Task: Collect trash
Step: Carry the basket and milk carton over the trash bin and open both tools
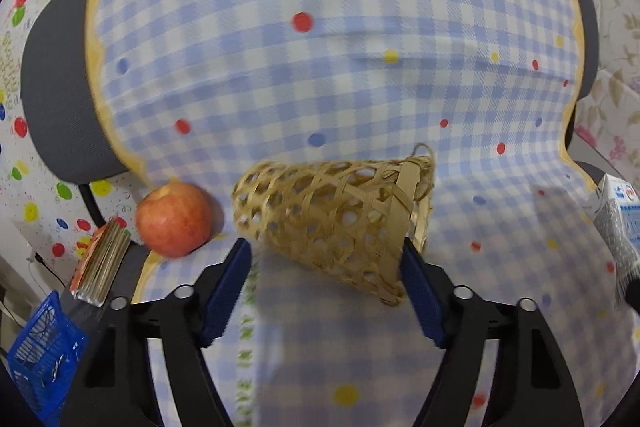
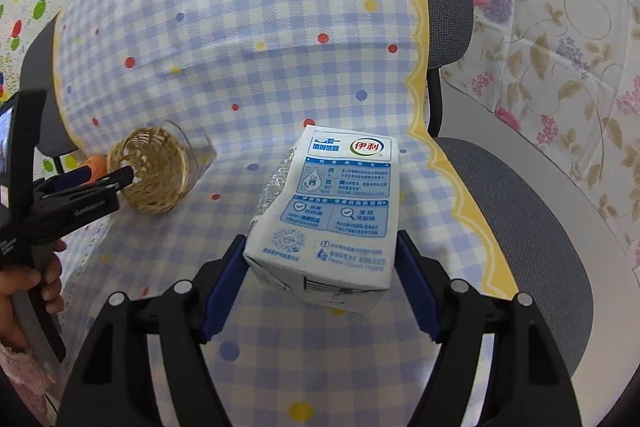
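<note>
Jaws of the right gripper (image 2: 320, 267) clamp a milk carton (image 2: 328, 211); left gripper (image 1: 326, 267) pinches a tilted bamboo basket (image 1: 332, 219) — the carton may miss its mouth, I judge.

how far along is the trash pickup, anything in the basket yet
Nothing looks collected yet: the basket appears empty in the right wrist view. In hand: the left claw grips the tilted basket, and the right claw grips the milk carton above the tablecloth. Left: getting the carton into the basket. The apple and a small box sit beside the basket, untouched.
</note>
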Motion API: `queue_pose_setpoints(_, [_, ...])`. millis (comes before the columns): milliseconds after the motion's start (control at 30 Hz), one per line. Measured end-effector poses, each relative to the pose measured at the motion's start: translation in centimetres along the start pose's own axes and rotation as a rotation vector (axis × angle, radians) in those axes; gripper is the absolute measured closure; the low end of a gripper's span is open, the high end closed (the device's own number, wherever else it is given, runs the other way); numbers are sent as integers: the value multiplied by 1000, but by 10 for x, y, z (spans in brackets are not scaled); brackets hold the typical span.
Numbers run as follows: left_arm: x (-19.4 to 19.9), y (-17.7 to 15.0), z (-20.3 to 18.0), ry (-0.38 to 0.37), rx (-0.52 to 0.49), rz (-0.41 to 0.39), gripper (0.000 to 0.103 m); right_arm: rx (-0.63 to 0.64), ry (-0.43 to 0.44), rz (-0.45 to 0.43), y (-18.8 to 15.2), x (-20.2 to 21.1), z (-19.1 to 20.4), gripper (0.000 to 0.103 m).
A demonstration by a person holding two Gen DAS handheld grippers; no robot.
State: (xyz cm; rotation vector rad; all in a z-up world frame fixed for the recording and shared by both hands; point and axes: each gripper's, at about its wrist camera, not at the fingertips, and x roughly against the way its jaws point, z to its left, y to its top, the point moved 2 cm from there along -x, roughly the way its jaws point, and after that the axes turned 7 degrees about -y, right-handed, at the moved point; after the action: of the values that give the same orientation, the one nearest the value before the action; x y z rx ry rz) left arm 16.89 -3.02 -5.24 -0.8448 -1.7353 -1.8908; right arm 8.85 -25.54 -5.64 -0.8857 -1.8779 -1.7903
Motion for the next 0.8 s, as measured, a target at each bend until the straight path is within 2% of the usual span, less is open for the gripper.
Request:
queue_pose_setpoints(67, [4,-5,7,-10,13,5,42,3,5,-3,-4,5,5,31])
queue_pose_setpoints(100, [6,-8,9,-9,16,5,52,4,6,-4,-5,6,6,31])
queue_pose_setpoints(167, [8,-12,13,3,6,8,63,6,7,-6,-7,9,10,31])
queue_pose_setpoints(267, [6,-18,20,-13,8,38,88,5,11,-3,-10,13,13,31])
queue_pose_setpoints(367, [17,-22,28,-55,35,12,98,8,15,-6,-13,20,16,31])
queue_pose_setpoints(500, [52,-28,33,-169,87,-36,98,4,24,-17,-17,34,16,31])
queue_pose_setpoints(800, [112,-66,12,-272,52,-86,98,-35,59,-23,-34,73,11,31])
